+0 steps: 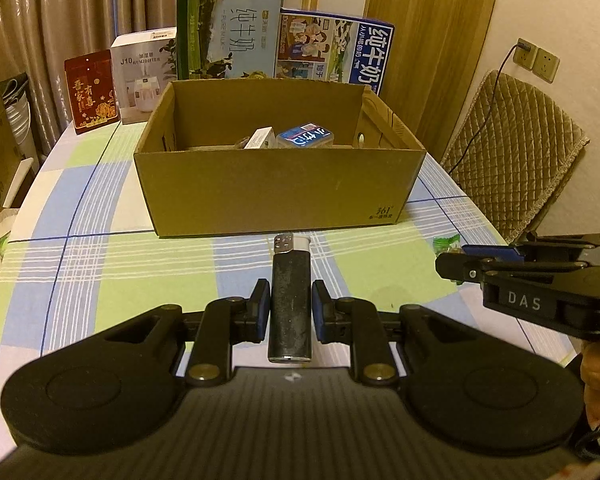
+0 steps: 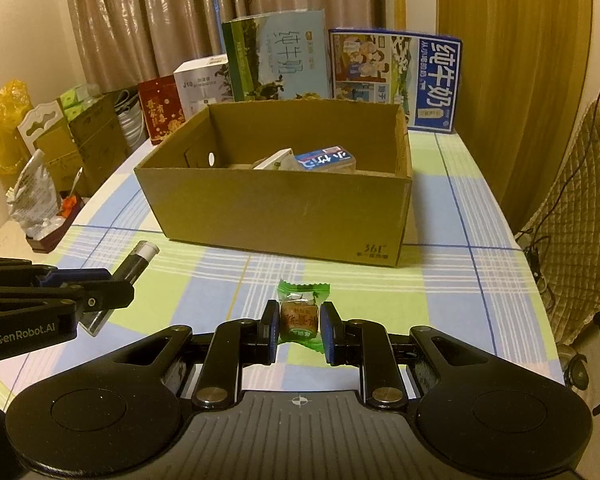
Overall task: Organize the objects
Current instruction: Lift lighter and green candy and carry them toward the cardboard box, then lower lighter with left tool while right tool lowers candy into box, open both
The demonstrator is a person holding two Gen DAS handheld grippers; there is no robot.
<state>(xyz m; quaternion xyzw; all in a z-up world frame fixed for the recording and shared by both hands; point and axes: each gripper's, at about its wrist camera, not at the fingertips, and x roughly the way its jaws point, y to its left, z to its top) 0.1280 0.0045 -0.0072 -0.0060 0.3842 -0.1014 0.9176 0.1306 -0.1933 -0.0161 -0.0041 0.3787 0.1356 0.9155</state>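
the left gripper (image 1: 290,306) is clamped on a black lighter (image 1: 291,300); the right gripper (image 2: 299,322) pinches a green-wrapped candy (image 2: 300,317). both hover above the checked tabletop (image 1: 100,264), near the open cardboard box (image 1: 276,188). clear its front wall before releasing inside.

The left tongs (image 1: 290,307) point forward and tilt downward, their 2 blue-padded fingers (image 1: 262,307) pressed against a lighter (image 1: 290,300). The right tongs (image 2: 299,327) sit beside them at the same downward tilt, clamped on a wrapped candy (image 2: 300,316). Part of a hand (image 1: 596,380) shows behind the right tongs.
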